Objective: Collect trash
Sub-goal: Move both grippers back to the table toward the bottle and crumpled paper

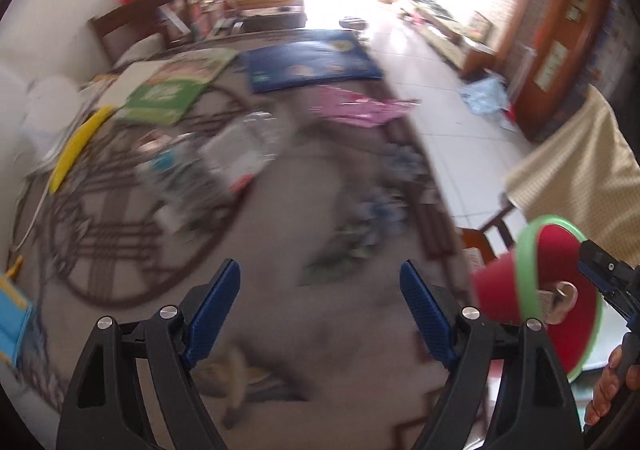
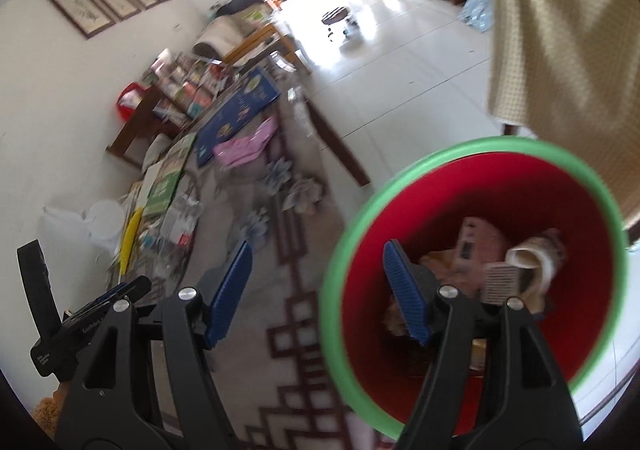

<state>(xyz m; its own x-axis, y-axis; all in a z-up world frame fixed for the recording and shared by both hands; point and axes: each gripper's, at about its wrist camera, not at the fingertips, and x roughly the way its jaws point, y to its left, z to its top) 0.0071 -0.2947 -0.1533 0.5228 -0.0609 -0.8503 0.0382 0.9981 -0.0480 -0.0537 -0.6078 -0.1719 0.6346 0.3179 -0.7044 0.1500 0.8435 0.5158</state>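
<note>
Blue ribbed pads of the left gripper [image 1: 320, 286] stand wide apart with nothing between them, released over the grey patterned cloth of the table [image 1: 280, 210]. Most of the left wrist view is smeared by blur. Beyond the pads lies a heap of clear plastic packaging [image 1: 224, 154] on a round brown pattern in the cloth, with a yellow strip [image 1: 76, 148] to its left. Farther back lie a green printed box [image 1: 168, 90], a dark blue flat pack [image 1: 312, 64] and a pink plastic wrapper [image 1: 360, 108] just in front of the blue pack. A blue and yellow item [image 1: 14, 314] shows at the left edge, too cut off to identify.

At the right of that view a red bin with a green rim [image 1: 536, 290] sits beside the table edge, tilted toward the camera, with the right gripper's dark body next to it and a hand [image 1: 612, 382] on the handle below.

From the right wrist view, the right gripper [image 2: 316, 290] is also released and empty: one pad hangs over the table, the other lies in front of the mouth of the bin [image 2: 520, 178]. Inside the bin lies collected trash: a pale paper cup [image 2: 536, 258] on its side, a pinkish carton [image 2: 476, 238] and other scraps, blurred. A cream checked cloth [image 2: 560, 50] hangs behind the bin, and white tiled floor [image 2: 400, 62] stretches beyond the table.
</note>
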